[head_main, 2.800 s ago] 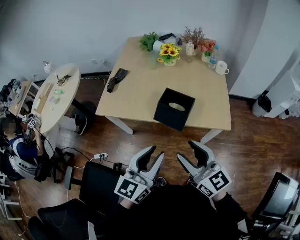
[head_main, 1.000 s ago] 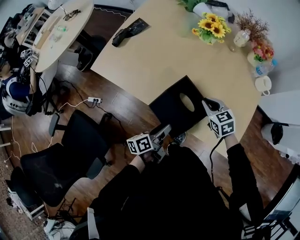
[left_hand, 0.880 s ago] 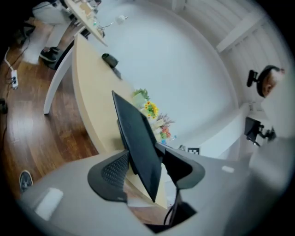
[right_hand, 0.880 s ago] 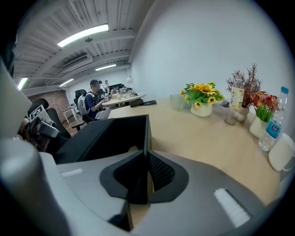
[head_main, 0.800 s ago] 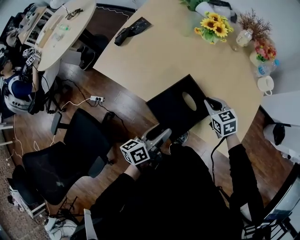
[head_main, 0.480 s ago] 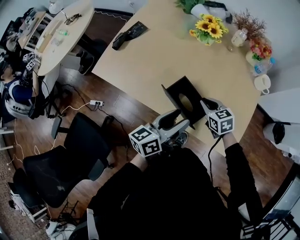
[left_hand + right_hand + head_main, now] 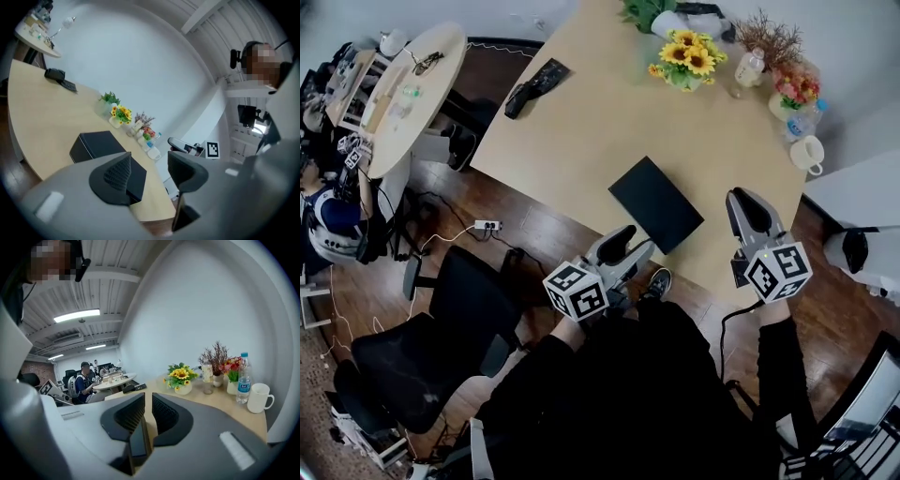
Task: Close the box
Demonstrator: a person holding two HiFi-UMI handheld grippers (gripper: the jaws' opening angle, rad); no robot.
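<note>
Already shut, flat black box (image 7: 656,204) lay at light wooden table's (image 7: 600,122) near edge; my left gripper (image 7: 628,246) stood wide, right gripper (image 7: 745,208) narrow and opening, both empty.

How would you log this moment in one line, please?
box: closed, on table | left gripper: open, empty | right gripper: opening, empty

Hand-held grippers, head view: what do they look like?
Both grey with dark ribbed pads and a white cube of black square markers: left hand-held gripper, right hand-held gripper, its jaws opening on nothing. Black cable off the right. Black sleeves.
</note>
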